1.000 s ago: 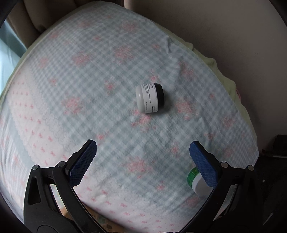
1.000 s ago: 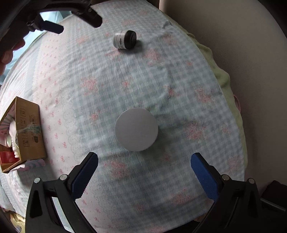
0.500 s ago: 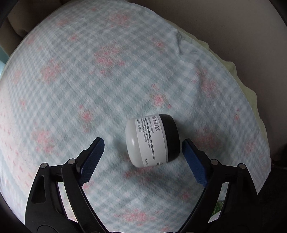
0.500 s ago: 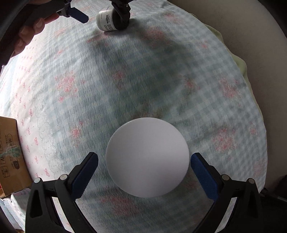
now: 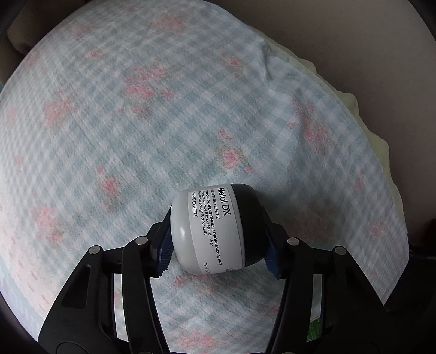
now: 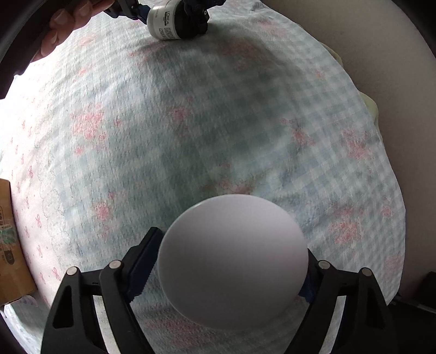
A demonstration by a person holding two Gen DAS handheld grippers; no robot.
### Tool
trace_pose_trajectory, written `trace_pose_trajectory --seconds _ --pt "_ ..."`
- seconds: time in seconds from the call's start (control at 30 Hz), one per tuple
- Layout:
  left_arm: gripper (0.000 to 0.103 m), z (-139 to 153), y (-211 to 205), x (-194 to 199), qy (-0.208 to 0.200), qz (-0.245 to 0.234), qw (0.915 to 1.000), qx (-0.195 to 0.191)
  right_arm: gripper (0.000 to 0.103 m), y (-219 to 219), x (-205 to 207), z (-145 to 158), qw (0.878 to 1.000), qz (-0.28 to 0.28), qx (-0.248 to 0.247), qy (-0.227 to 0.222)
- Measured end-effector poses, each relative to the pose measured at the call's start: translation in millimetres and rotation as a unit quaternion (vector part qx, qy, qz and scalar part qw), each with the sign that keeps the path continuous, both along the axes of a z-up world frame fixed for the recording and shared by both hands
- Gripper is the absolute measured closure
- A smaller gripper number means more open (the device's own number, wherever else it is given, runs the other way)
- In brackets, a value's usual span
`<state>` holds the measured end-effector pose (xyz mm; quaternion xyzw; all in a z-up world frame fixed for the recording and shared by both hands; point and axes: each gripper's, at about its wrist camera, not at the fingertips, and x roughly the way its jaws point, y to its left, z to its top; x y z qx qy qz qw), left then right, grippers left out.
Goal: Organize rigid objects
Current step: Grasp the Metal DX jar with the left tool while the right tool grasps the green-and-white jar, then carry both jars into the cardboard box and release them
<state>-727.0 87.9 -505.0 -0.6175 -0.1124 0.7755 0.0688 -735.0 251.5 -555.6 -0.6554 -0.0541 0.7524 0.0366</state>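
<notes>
**On the checked bedspread, both grippers have a jar between their pads**

Closest to the right wrist camera, the right gripper (image 6: 231, 269) has its jaws drawn in against a round white lid (image 6: 233, 258), which fills the gap between them; it looks gripped, though the contact on the right side is partly hidden. Under it lies the blue-and-pink floral bedspread (image 6: 245, 122). Off at the left edge sits a cardboard box (image 6: 11, 239) — probably where things are meant to go, though that is a guess.

Nearest the left wrist camera, the left gripper (image 5: 218, 245) is clamped on a grey jar (image 5: 212, 228) with a dark cap, lying on its side, label reading "Metal DX". Farther off, from the right view, the same jar shows at the top of the cloth, with the person's left hand (image 6: 68, 21) just beside it.

Judging by this, the task is at the pick-up stage: two jars seized, neither yet carried to the box — sorting remains
</notes>
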Motion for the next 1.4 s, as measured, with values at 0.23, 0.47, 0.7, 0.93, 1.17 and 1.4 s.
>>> trace_pose_trajectory --seconds 0.23,0.47,0.7,0.93,1.17,1.4 --pt "0.053 2 -3 2 0.005 0.003 1.0 0.001 0.037 12 -2 1 1.0 -0.004 -0.012 0.002" --pt "0.053 12 -9 9 0.01 0.013 0.9997 0.016 0.037 19 -2 9 1.0 -0.009 -0.018 0.011" --pt "0.053 51 -31 34 0.034 0.041 0.998 0.035 0.037 23 -1 37 0.999 -0.011 -0.02 0.028" --pt "0.053 114 -69 88 0.066 0.075 0.9942 0.041 0.037 -19 -21 96 0.998 0.014 -0.024 0.053" --pt "0.053 170 -124 194 0.091 0.121 0.9882 0.026 0.037 -73 -42 157 0.993 0.07 -0.024 0.087" --pt "0.053 205 -187 305 0.105 0.187 0.9767 0.012 0.037 -136 -29 209 0.984 0.128 -0.063 0.105"
